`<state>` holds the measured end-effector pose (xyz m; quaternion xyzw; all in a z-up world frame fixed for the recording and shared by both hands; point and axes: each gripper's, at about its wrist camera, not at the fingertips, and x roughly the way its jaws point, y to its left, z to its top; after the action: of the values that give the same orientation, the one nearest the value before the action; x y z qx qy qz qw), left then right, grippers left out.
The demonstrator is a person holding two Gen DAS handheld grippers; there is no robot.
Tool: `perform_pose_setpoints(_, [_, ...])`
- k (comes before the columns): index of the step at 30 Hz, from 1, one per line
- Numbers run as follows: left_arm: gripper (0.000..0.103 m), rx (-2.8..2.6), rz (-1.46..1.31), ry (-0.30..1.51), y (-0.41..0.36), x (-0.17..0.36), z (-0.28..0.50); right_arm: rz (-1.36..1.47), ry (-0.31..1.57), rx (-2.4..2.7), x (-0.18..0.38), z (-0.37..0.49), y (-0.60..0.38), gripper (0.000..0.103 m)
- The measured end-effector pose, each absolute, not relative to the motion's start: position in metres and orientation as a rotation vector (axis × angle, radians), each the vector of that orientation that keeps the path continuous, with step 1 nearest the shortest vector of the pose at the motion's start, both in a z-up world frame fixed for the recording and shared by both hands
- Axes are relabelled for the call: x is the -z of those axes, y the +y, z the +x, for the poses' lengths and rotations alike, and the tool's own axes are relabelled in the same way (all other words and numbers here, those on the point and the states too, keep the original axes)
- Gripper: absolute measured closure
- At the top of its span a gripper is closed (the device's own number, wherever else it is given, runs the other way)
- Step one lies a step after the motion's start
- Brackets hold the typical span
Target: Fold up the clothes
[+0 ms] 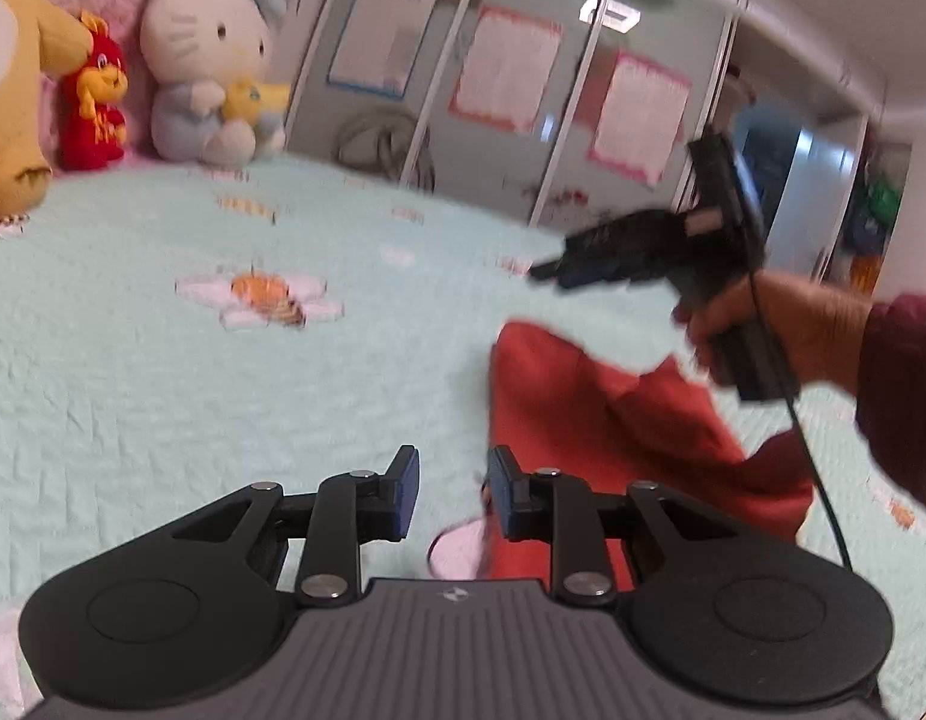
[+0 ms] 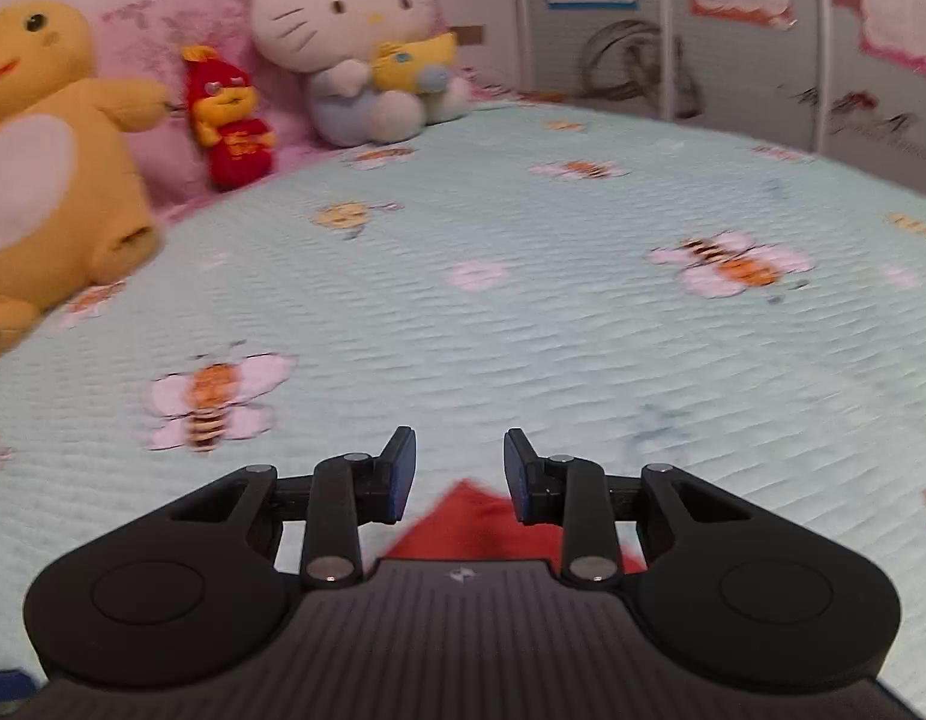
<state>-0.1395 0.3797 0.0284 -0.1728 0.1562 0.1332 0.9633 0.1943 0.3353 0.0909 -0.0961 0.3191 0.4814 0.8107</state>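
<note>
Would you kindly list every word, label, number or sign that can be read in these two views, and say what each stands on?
No text reads clearly in either view.
Red plush doll: yellow characters on its front, too blurred to read.
Sheets on the wardrobe doors: print too small and blurred.
Left gripper and right gripper bodies: a small logo mark each, no letters.

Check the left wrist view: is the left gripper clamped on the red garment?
No, the left gripper is open, nothing pinched; the red garment lies on the bed beyond.

Black two-finger left gripper (image 1: 450, 495), blue-padded fingers (image 1: 407, 489), silver screws; black cable (image 1: 820, 480); maroon sleeve (image 1: 904, 384)
</note>
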Motion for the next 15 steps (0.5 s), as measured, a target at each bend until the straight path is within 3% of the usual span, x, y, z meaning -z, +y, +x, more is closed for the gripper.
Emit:
perform_pose_setpoints(4, [0.073, -0.089, -0.334, 0.436, 0.367, -0.011, -0.120, -0.225, 0.836, -1.015, -0.061, 0.199, 0.358, 0.073])
perform_pose_setpoints(8, [0.073, -0.094, -0.303, 0.560, 0.366, 0.004, -0.104, -0.091, 0.904, -0.914, -0.028, 0.229, 0.363, 0.095])
perform_pose_setpoints(13, [0.072, -0.095, -0.286, 0.563, 0.366, 0.005, -0.104, 0.142, 0.877, -0.868, -0.021, 0.248, 0.341, 0.092])
perform_pose_setpoints(15, [0.072, -0.092, -0.293, 0.562, 0.366, 0.004, -0.108, 0.198, 0.821, -0.830, -0.028, 0.243, 0.332, 0.085])
